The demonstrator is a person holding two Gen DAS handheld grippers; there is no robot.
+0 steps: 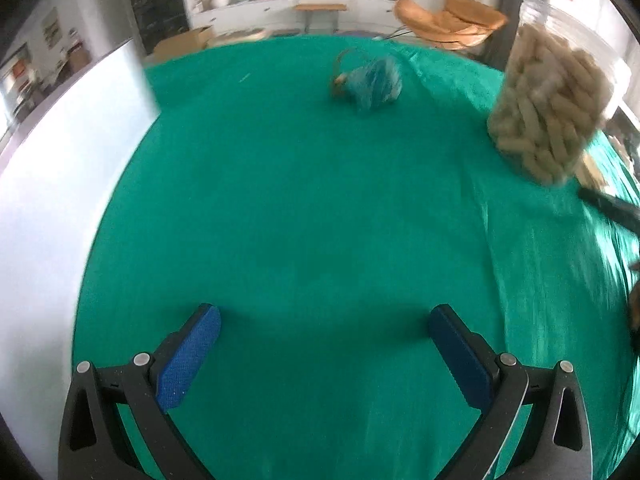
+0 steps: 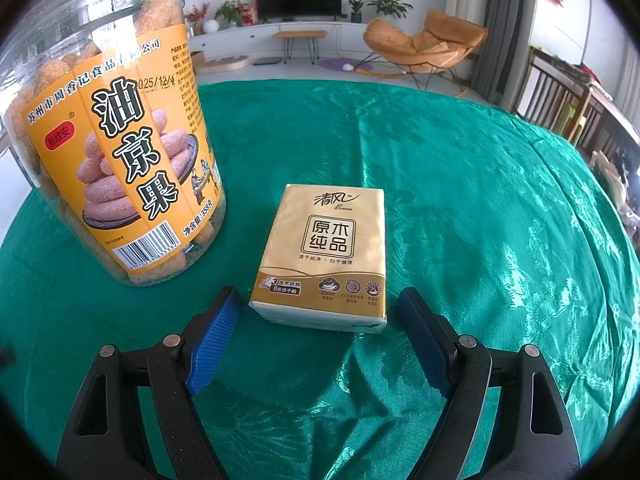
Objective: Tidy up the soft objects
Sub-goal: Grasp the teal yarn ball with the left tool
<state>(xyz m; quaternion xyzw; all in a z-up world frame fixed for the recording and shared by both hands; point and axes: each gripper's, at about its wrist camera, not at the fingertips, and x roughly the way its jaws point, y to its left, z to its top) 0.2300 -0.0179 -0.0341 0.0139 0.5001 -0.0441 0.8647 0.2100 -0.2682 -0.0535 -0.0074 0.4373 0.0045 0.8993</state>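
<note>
Where visible, snack-filled jar (image 2: 108,128) upright

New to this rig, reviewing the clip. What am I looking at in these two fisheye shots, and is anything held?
No robot arm here: a person carries a two-finger gripper in each hand, each with a camera looking along its fingers. The left view shows the left gripper over a green cloth, with a blue mesh pouf far off and a snack jar to the right. The right view shows the right gripper just short of a tissue pack, the same jar beside it. Both sets of jaws stand open; nothing is held.
</note>
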